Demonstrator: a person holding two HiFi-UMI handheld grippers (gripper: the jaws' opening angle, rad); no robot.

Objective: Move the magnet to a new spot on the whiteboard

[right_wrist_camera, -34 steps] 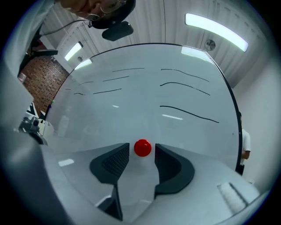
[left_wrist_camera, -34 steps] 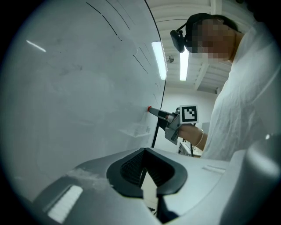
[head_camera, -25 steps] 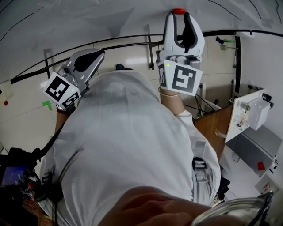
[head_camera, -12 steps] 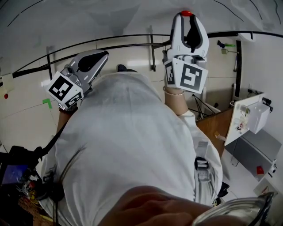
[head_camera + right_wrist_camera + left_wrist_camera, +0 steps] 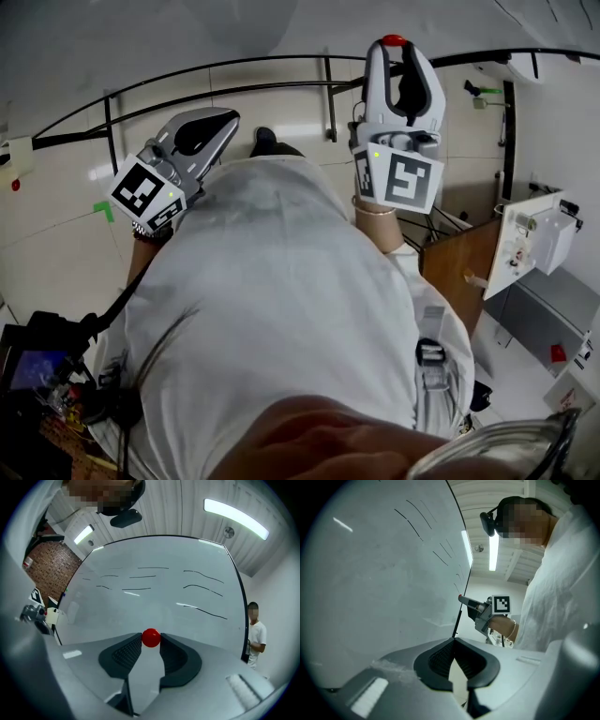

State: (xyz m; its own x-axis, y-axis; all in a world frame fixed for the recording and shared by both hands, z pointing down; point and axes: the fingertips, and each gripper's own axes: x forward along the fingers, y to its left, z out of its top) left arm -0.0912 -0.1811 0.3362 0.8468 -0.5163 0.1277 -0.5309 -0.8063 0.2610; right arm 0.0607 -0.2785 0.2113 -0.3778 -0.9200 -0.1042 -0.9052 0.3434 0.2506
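Note:
The red round magnet (image 5: 393, 40) is pinched at the tips of my right gripper (image 5: 395, 49), which points up against the whiteboard (image 5: 141, 42). The right gripper view shows the magnet (image 5: 151, 637) between the two dark pads (image 5: 123, 654), close to the whiteboard (image 5: 154, 597). My left gripper (image 5: 221, 118) is held lower left, near the board, shut with nothing in it. In the left gripper view its jaws (image 5: 453, 641) meet at the tips, and the right gripper (image 5: 476, 607) shows beyond them at the whiteboard (image 5: 370, 573).
Thin black marker lines (image 5: 201, 588) cross the board. Its black frame (image 5: 281, 89) runs below the grippers. A person (image 5: 255, 637) stands at the board's right edge. A wooden panel (image 5: 459, 267) and a white box (image 5: 539, 234) are at the right.
My right gripper has shifted slightly right along the board with the magnet still in it. The left gripper has drifted a little right, still shut.

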